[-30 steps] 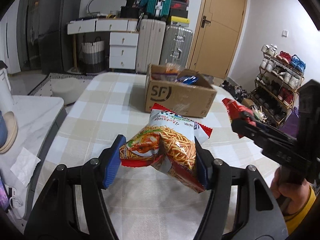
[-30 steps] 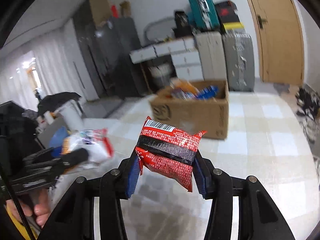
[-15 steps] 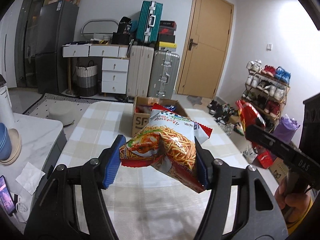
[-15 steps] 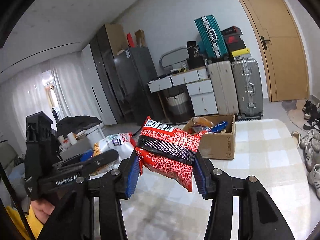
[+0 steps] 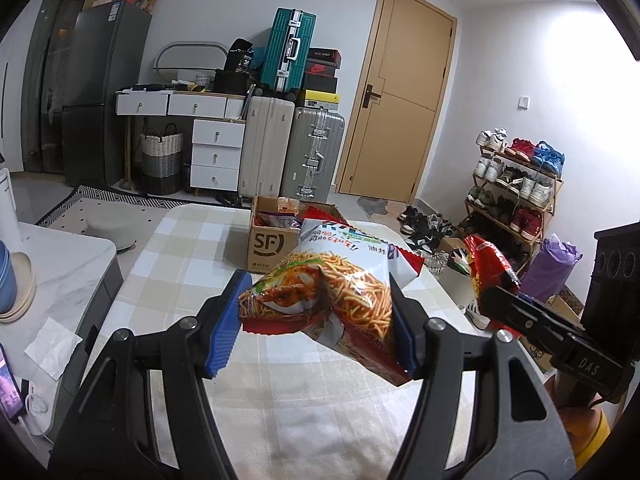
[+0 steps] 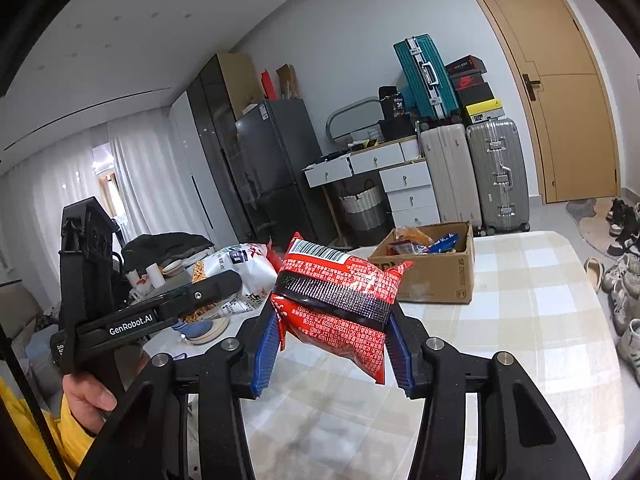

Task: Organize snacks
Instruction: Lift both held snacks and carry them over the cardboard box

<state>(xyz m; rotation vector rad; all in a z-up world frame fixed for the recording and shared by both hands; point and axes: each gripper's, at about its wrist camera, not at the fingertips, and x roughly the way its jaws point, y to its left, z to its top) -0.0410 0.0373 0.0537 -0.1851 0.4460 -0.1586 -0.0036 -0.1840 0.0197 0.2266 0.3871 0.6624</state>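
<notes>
Transport is the step in hand: the left claw [image 5: 320,320] is clamped on a noodle-stick snack bag [image 5: 332,280], the right claw [image 6: 332,344] on a red snack packet [image 6: 340,300], both carried above the checked worktop [image 6: 520,340]. The cardboard box [image 6: 432,276] stands at the far end, open, with several packets already inside. Next, each bag likely needs bringing over the box opening and letting go, one at a time.

Glossy crinkled film on noodle-snack bag [image 5: 324,280] and red snack packet [image 6: 340,300]. Blue ribbed pads [image 5: 224,332], matt black plastic gripper frames. Matt brown cardboard box [image 5: 272,246] at 12 o'clock. Checked cloth covers table [image 5: 180,248].
</notes>
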